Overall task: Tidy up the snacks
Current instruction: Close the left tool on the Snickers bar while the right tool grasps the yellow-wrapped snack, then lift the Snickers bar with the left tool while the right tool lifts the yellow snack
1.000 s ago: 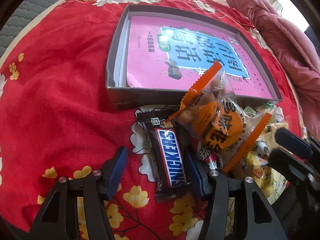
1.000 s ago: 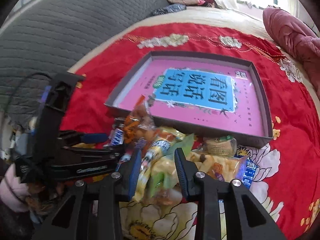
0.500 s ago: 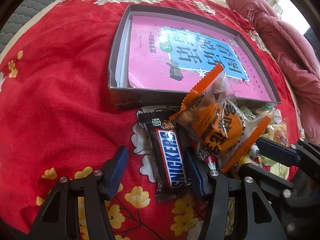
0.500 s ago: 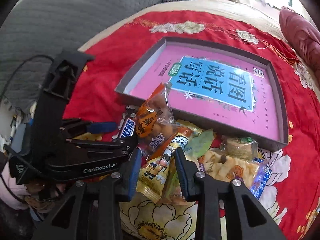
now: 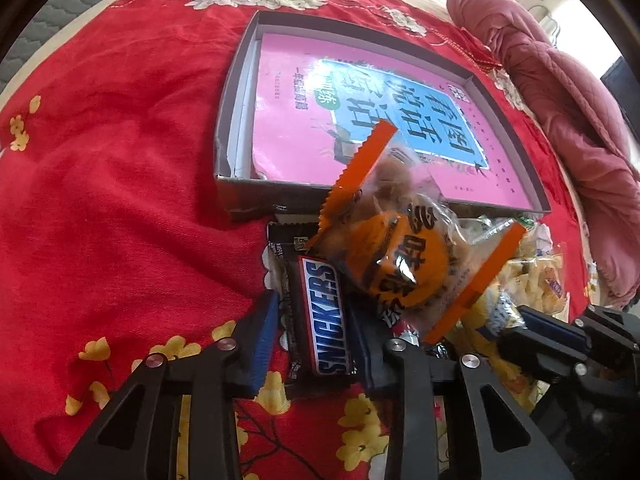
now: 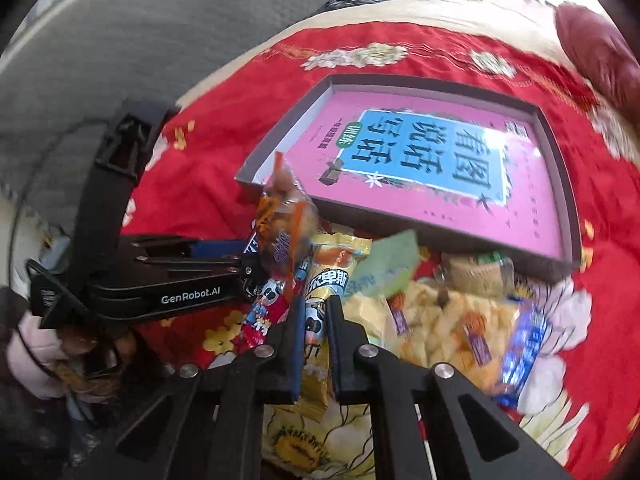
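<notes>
A pile of snacks lies on the red cloth in front of a shallow grey box (image 5: 224, 184) (image 6: 568, 200) holding a pink book. My left gripper (image 5: 316, 336) has closed onto the Snickers bar (image 5: 326, 316), its fingers against both long sides. An orange-edged clear snack bag (image 5: 400, 256) (image 6: 284, 216) leans on the bar. My right gripper (image 6: 314, 336) is shut on a yellow snack pack (image 6: 320, 320) with a cartoon cow print, at the pile's near side. My left gripper also shows in the right wrist view (image 6: 248, 264).
A bag of yellow puffs (image 6: 448, 320), a green packet (image 6: 384, 264), a red packet (image 6: 260, 316) and a blue packet (image 6: 524, 348) lie in the pile. A crimson quilt (image 5: 560, 100) lies at the right. A grey headboard (image 6: 140, 40) stands at the left.
My left gripper's fingers have closed in from wide apart onto the Snickers bar. My right gripper has narrowed onto the yellow pack and shifted left toward the left gripper.
</notes>
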The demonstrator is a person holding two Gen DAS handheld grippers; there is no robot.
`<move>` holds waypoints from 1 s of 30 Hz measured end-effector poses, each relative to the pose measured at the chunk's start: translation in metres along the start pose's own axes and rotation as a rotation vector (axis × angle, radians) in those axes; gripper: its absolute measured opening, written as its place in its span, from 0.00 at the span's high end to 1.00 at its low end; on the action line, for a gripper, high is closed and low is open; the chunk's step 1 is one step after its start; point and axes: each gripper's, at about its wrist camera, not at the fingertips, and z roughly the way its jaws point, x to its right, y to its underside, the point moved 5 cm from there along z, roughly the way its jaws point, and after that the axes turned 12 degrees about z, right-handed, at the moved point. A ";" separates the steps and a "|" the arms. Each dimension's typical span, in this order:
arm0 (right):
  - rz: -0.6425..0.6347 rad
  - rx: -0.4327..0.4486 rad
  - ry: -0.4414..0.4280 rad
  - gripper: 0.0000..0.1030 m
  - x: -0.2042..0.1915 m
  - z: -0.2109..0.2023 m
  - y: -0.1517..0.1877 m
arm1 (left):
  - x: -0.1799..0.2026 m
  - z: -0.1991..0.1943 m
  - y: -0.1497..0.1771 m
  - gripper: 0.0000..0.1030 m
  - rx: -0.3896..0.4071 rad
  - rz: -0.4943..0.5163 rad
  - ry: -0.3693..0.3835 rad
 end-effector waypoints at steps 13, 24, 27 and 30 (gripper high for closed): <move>0.048 0.052 -0.022 0.91 0.011 -0.027 0.012 | -0.004 -0.005 0.004 0.69 0.013 -0.030 0.026; 0.069 0.157 0.023 0.94 0.035 -0.039 -0.013 | -0.009 -0.012 0.005 0.70 0.030 -0.063 0.068; 0.099 0.152 -0.004 0.94 0.043 -0.040 -0.013 | -0.008 -0.011 0.006 0.70 0.026 -0.062 0.064; 0.109 0.143 -0.074 0.92 0.034 -0.040 -0.013 | -0.007 -0.009 0.006 0.70 0.021 -0.055 0.053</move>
